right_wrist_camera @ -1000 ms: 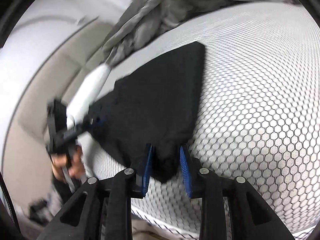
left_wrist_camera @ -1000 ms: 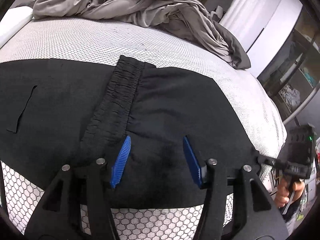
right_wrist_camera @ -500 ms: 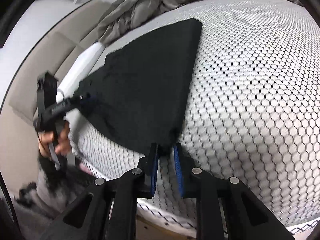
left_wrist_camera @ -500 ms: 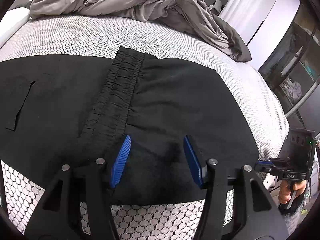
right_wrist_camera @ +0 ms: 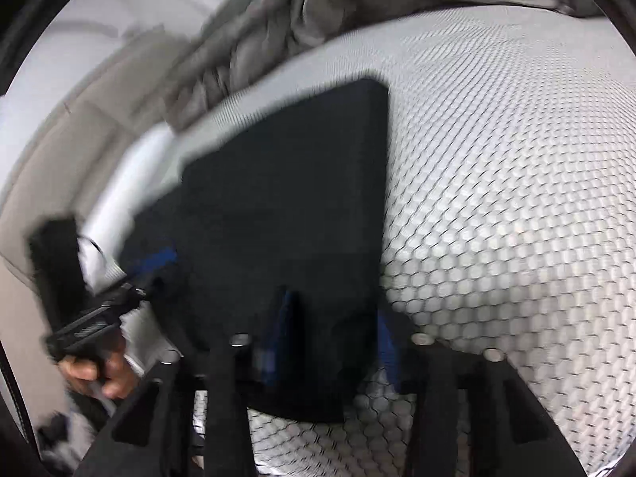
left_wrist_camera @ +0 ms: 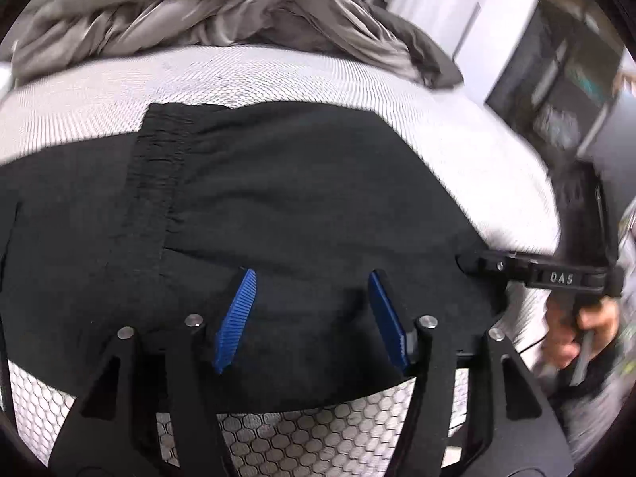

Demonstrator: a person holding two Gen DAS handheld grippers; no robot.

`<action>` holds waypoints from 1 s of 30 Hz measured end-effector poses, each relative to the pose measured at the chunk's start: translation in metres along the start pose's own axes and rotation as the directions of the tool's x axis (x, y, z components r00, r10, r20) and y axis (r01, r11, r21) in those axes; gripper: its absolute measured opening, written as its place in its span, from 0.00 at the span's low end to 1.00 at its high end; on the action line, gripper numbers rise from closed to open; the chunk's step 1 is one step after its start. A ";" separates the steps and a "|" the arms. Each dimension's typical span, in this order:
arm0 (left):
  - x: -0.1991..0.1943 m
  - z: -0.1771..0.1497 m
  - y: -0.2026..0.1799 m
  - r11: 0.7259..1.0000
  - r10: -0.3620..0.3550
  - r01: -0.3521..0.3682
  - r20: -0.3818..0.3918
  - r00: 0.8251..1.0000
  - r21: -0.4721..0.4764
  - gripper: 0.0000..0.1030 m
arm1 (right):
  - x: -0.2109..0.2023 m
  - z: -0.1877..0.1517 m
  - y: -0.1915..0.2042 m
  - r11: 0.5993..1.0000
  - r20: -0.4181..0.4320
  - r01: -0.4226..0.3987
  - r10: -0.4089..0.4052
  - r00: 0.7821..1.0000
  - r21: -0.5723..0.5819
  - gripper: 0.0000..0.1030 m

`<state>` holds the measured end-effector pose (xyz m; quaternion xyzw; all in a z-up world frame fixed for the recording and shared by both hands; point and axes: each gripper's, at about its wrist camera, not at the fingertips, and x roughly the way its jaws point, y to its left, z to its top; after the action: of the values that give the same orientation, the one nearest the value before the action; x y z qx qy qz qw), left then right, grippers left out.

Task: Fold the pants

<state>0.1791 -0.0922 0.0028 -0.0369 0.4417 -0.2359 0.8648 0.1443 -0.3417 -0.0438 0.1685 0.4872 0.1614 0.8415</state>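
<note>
Honeycomb-patterned white mattress cover (left_wrist_camera: 457,151) fills both fisheye views and carries the black pants (left_wrist_camera: 302,206), which lie flat and folded across it. Crumpled grey bedding (left_wrist_camera: 222,12) is heaped at the far end of the bed, well beyond both tongs. Shelving (left_wrist_camera: 572,79), blurred, stands past the bed's edge to the right of the left tongs.

Left wrist view: the left gripper (left_wrist_camera: 312,320) hangs over the near part of the pants, its blue pads (left_wrist_camera: 235,320) spread and the jaws opening; black cloth lies below and between the pads, but they do not press on it. The gathered elastic waistband (left_wrist_camera: 159,194) runs away from the tongs just to the left of the left pad. The right gripper (left_wrist_camera: 469,262) reaches in from the right, its tip at the pants' right corner, carried by a hand (left_wrist_camera: 580,330).

Right wrist view (motion-blurred): the right gripper (right_wrist_camera: 334,342) straddles the near edge of the pants (right_wrist_camera: 286,206); its jaws are opening, cloth sits between the fingers, and blur hides whether the pads touch it. The left gripper (right_wrist_camera: 155,262) and its hand (right_wrist_camera: 95,373) appear at the left, at the pants' opposite edge.
</note>
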 end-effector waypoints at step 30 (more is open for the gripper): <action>0.001 -0.003 -0.004 0.992 0.084 -0.082 -0.015 0.996 0.099 0.55 | 0.026 0.000 0.096 0.924 0.169 0.232 -0.187 0.968 -0.305 0.42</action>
<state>0.1760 -0.0955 0.0018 0.0263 0.4389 -0.2215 0.8704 0.1466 -0.2446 -0.0216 -0.0135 0.4105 0.1359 0.9016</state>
